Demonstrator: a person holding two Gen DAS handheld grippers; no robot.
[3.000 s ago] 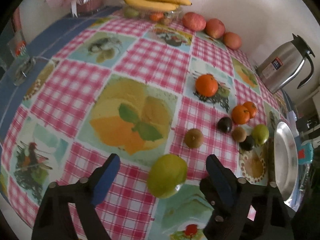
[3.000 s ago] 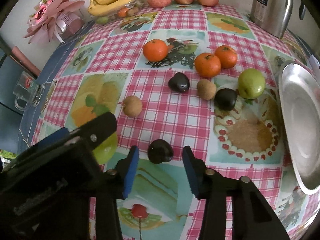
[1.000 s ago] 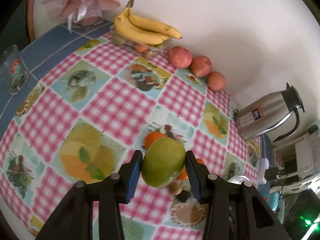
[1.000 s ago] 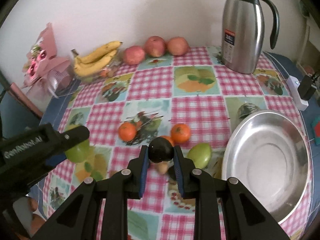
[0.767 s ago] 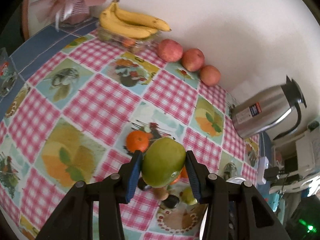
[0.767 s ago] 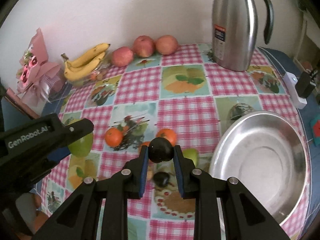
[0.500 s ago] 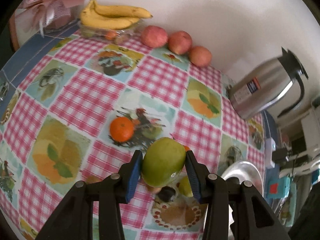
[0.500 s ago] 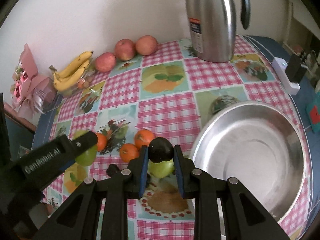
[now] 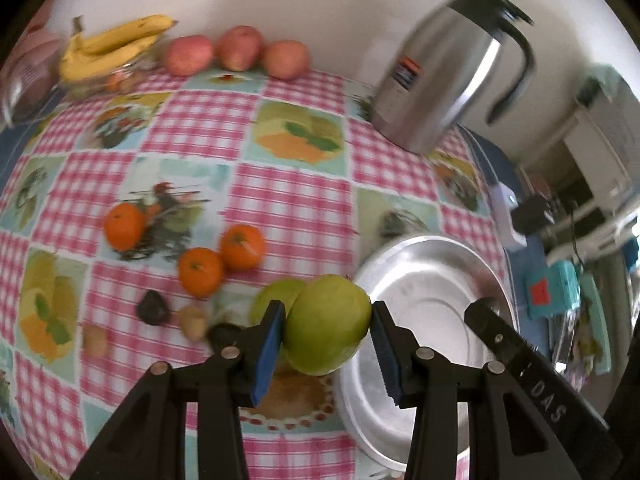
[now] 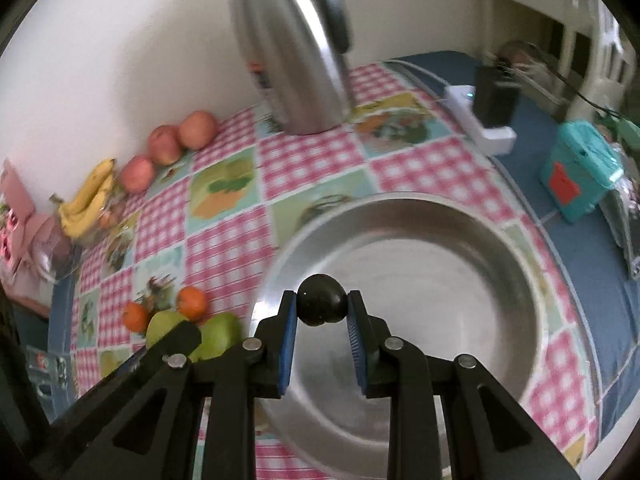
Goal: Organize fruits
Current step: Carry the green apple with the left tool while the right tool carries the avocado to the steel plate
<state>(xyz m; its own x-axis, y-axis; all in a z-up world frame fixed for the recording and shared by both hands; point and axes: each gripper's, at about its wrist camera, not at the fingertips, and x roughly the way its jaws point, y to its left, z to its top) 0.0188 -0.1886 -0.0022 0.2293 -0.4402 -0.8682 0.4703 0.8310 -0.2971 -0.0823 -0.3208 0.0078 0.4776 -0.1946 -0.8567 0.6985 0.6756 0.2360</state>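
Observation:
My left gripper (image 9: 327,334) is shut on a large green fruit (image 9: 326,324), held in the air by the left rim of the steel bowl (image 9: 432,280). My right gripper (image 10: 322,311) is shut on a small dark fruit (image 10: 321,299) and hangs over the inside of the steel bowl (image 10: 460,280). On the checked cloth lie three oranges (image 9: 199,271), another green fruit (image 9: 272,296), a dark fruit (image 9: 152,309) and brownish kiwis (image 9: 192,321). In the right wrist view the left gripper's arm (image 10: 160,356) shows at lower left, with the green fruits (image 10: 218,334) beside it.
A steel jug (image 9: 448,80) stands at the back right. Three red apples (image 9: 236,50) and a bunch of bananas (image 9: 112,44) line the wall. A white power strip (image 10: 480,120) and a teal box (image 10: 580,168) lie on the blue cloth to the right.
Both grippers have carried their fruits to the right, from over the loose fruits toward the steel bowl. The right gripper is now over the bowl, the left at its rim. Both views have rolled.

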